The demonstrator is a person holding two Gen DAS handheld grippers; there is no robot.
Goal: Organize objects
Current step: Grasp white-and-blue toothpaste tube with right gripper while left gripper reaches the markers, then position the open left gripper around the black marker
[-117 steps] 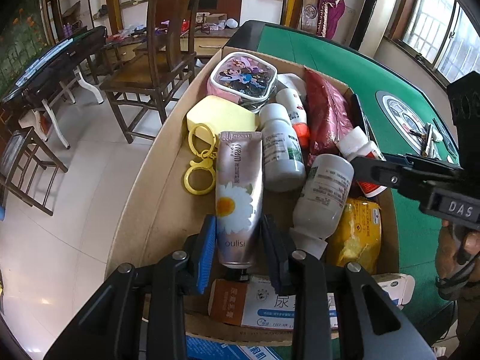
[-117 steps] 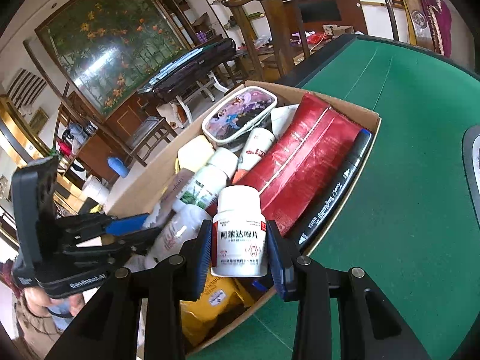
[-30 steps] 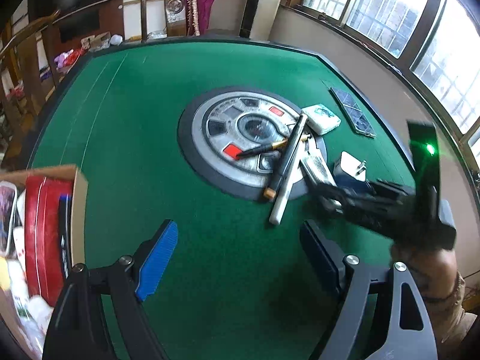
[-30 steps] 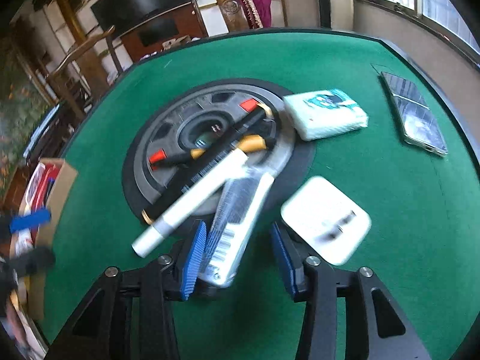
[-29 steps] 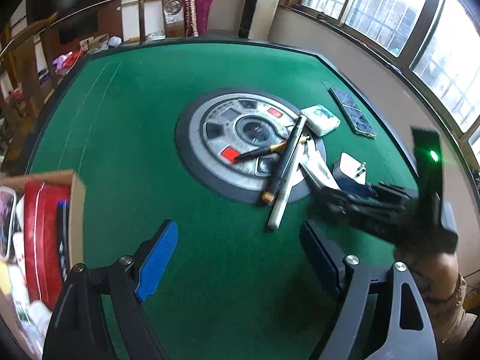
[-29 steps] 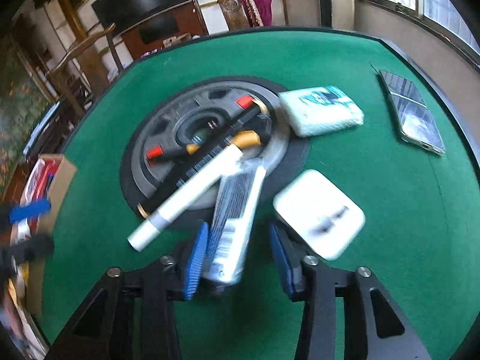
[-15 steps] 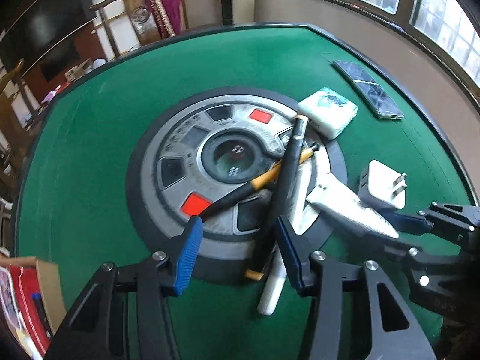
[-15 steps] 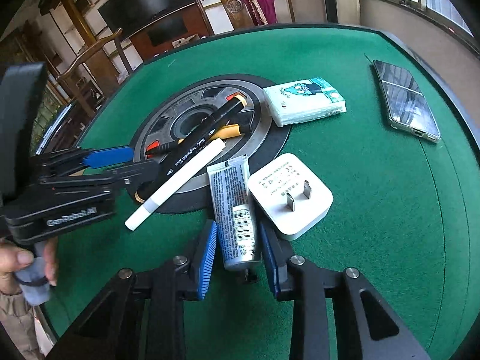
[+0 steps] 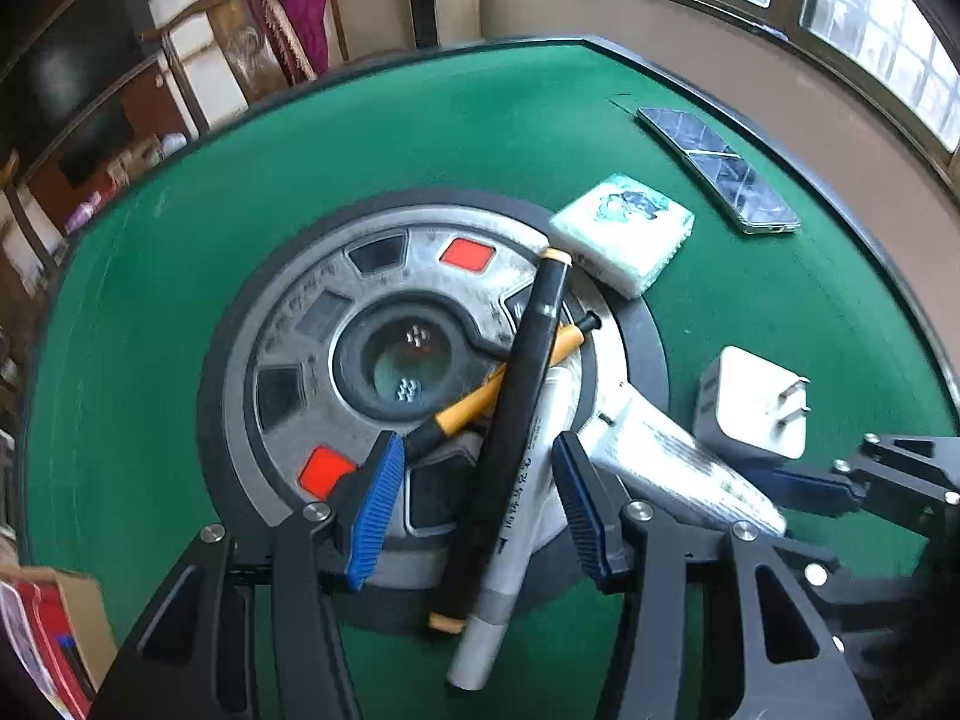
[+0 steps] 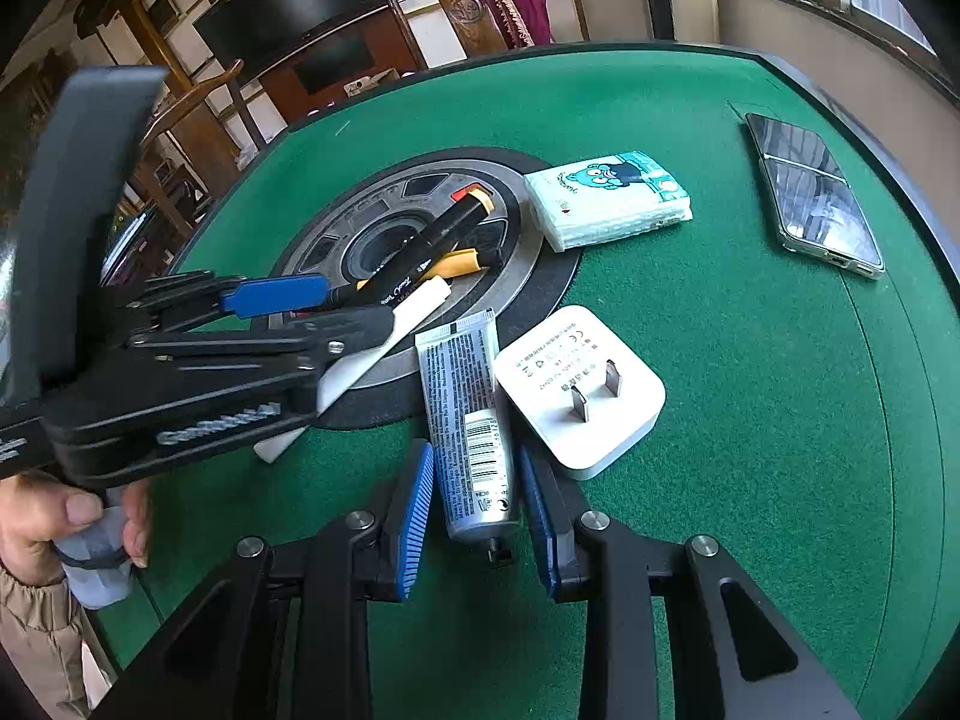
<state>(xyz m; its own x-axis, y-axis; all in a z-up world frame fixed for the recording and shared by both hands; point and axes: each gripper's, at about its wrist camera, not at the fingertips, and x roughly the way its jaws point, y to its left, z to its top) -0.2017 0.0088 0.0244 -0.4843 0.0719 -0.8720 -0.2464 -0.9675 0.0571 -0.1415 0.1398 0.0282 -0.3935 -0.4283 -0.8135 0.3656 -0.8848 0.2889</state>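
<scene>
On the green table's round grey hub (image 9: 288, 384) lie a black marker (image 9: 528, 396), a silver-white marker (image 9: 510, 552) and an orange-and-black pen (image 9: 474, 405), crossed over one another. My left gripper (image 9: 480, 510) hangs over the two markers' near ends, half open, its blue pads clear of them on both sides. It shows from the side in the right wrist view as the left gripper (image 10: 354, 306). A silver tube (image 10: 468, 420) lies by the hub's edge. My right gripper (image 10: 477, 516) is shut on its cap end.
A white charger plug (image 10: 579, 390) lies touching the tube's right side. A tissue pack (image 10: 606, 198) sits by the hub's far edge and a phone (image 10: 816, 198) near the table's right rim. A cardboard box (image 9: 78, 606) corner shows at the lower left.
The left gripper came from the box across the table to the markers and narrowed its jaws around them. The right gripper's jaws closed onto the tube and stayed put.
</scene>
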